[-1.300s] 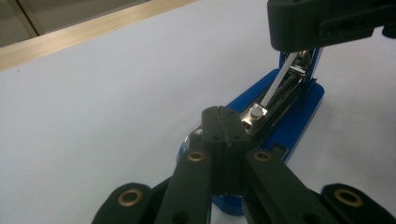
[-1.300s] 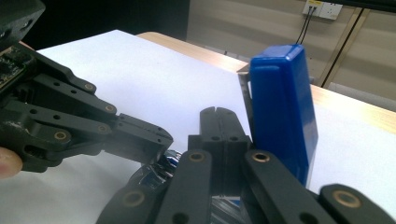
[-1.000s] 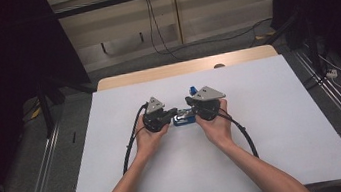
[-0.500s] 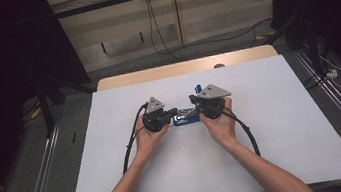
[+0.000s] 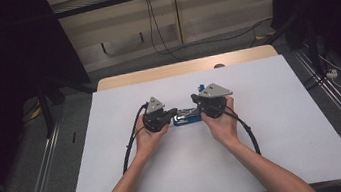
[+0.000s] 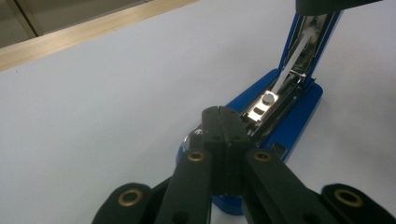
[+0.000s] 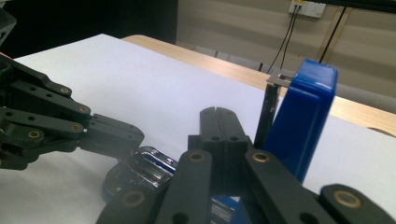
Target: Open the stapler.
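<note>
- Stapler (image 5: 187, 117), blue, lies near the middle of the white worktop (image 5: 288, 125), between the two hands, its base flat on the sheet.
- Its lid (image 7: 303, 116) stands swung up, baring the shiny metal magazine (image 6: 273, 100).
- Left claw (image 6: 223, 122) has both jaws pressed together with nothing between them, tip over the stapler's front end.
- Right claw (image 7: 217, 123) is likewise closed and empty, just beside the raised lid.

A blue stapler (image 6: 285, 116) lies on the white table, its lid raised upright.
</note>
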`<state>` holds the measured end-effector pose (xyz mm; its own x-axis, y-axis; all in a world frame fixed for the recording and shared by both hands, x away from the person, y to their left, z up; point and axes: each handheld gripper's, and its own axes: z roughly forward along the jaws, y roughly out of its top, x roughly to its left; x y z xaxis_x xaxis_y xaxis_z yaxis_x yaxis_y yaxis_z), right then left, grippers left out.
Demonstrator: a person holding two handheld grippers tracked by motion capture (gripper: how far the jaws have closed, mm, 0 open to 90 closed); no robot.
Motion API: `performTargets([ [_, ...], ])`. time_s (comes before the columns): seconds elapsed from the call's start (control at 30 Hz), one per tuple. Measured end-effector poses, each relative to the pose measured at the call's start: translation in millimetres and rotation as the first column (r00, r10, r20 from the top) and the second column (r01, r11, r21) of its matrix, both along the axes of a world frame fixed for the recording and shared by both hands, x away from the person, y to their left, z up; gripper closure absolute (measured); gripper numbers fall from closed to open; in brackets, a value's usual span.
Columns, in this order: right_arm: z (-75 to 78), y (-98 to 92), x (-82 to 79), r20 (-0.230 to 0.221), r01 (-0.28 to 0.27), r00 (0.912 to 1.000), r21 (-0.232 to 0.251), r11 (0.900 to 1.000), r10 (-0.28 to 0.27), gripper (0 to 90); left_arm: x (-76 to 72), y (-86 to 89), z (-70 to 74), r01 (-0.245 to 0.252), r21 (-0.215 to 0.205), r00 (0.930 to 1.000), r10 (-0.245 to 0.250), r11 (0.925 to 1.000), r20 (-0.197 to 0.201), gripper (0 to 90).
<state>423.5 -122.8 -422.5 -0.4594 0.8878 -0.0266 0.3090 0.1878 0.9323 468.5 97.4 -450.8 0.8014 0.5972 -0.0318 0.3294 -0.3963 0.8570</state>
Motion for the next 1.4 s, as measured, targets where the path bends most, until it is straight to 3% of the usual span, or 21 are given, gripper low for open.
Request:
performTargets([
  [0.4,2.2,-20.1,-1.1,-0.004,0.058,0.9983,-0.01,0.998,-0.058,90.0,0.0,0.0,0.0,0.002,0.001,1.0,-0.002,1.0,0.0,90.0],
  [0.9,4.8,-25.0,-2.7,-0.006,0.054,0.9985,0.001,0.999,-0.054,90.0,-0.3,-0.2,-0.1,-0.001,0.0,1.0,0.001,1.0,0.003,90.0],
  [1.4,4.6,-43.2,-5.1,-0.011,0.08,0.9967,0.018,0.997,-0.08,90.0,-0.3,-0.2,0.0,0.0,0.001,1.0,0.0,1.0,0.003,90.0],
])
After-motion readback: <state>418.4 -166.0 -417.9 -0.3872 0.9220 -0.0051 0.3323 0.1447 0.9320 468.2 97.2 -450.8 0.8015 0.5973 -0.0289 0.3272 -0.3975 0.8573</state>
